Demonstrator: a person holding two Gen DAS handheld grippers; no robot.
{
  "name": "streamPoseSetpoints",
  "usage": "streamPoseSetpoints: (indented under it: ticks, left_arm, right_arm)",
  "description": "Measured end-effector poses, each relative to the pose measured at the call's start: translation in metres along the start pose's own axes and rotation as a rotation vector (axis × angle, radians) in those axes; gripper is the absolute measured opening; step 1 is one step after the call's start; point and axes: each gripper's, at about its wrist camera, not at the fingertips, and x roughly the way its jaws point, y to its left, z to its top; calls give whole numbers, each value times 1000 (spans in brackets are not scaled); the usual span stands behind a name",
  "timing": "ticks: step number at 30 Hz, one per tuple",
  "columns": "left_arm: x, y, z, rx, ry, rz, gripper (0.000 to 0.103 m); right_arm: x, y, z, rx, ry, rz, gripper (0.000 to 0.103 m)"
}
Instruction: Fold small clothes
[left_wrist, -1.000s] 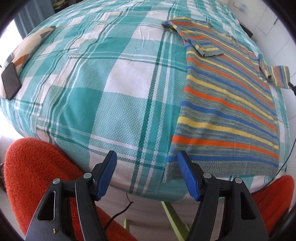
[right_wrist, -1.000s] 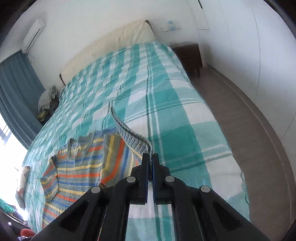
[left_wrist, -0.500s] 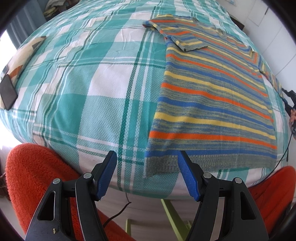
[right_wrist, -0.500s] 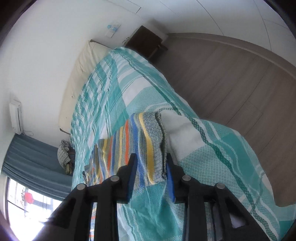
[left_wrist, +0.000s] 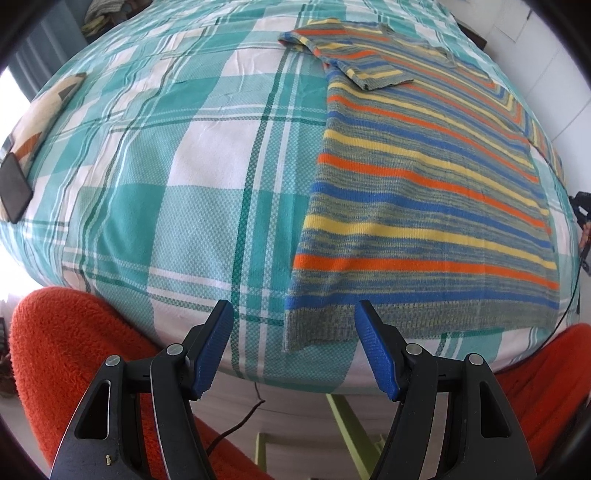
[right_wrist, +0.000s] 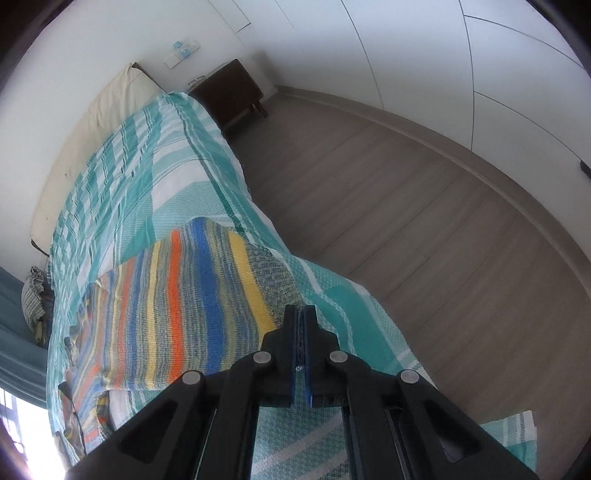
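A small striped knit sweater (left_wrist: 424, 192) in orange, blue, yellow and grey lies flat on a teal plaid bedspread (left_wrist: 166, 192), hem toward me, one sleeve folded over its chest. My left gripper (left_wrist: 293, 332) is open just short of the hem's left corner. In the right wrist view the sweater (right_wrist: 192, 302) lies over the bed's edge. My right gripper (right_wrist: 299, 317) has its jaws together at the sweater's hem edge; no cloth shows between them.
A black phone (left_wrist: 13, 192) lies at the bed's left edge. An orange fleece (left_wrist: 62, 354) is under my left gripper. A cable (left_wrist: 240, 424) and a green frame (left_wrist: 343, 424) sit below the bed. A dark nightstand (right_wrist: 229, 92) and wood floor (right_wrist: 424, 240) lie right of the bed.
The sweater's right hem was laid down flat. My right gripper opened around it, then closed again. My left gripper has moved in toward the hem's left corner and stayed open.
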Motion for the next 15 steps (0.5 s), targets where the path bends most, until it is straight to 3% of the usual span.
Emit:
streamPoseSetpoints:
  ticks: [3,4,5,6,9,11,13,15]
  left_arm:
    - [-22,1,16,23,-76,9,71]
    - [-32,1,25,33,-118,8,71]
    - [-42,0,36,44,-162,3,71]
    - [-51,-2,48,56,-213,-5,71]
    - [-64,-24,95,126,-348,-36,80]
    - [-52,-52,126,236,-408,-78,81]
    - [-21,-82,153,348,-397,-119,81]
    - [20,-106,177,418,-319,-128,81]
  right_arm:
    - [5,0,0,-16,40,-1,6]
    - [2,-2,0,-22,41,-12,25]
    - [-3,-3,0,-22,37,-42,59]
    - [-11,-7,-1,-21,28,-81,72]
    - [-56,-9,-11,-81,-60,-149,75]
    - [-90,1,-27,-140,-98,-109,75]
    - [-118,16,-50,-189,-108,-38,75]
    - [-140,34,-81,-239,-97,54,75]
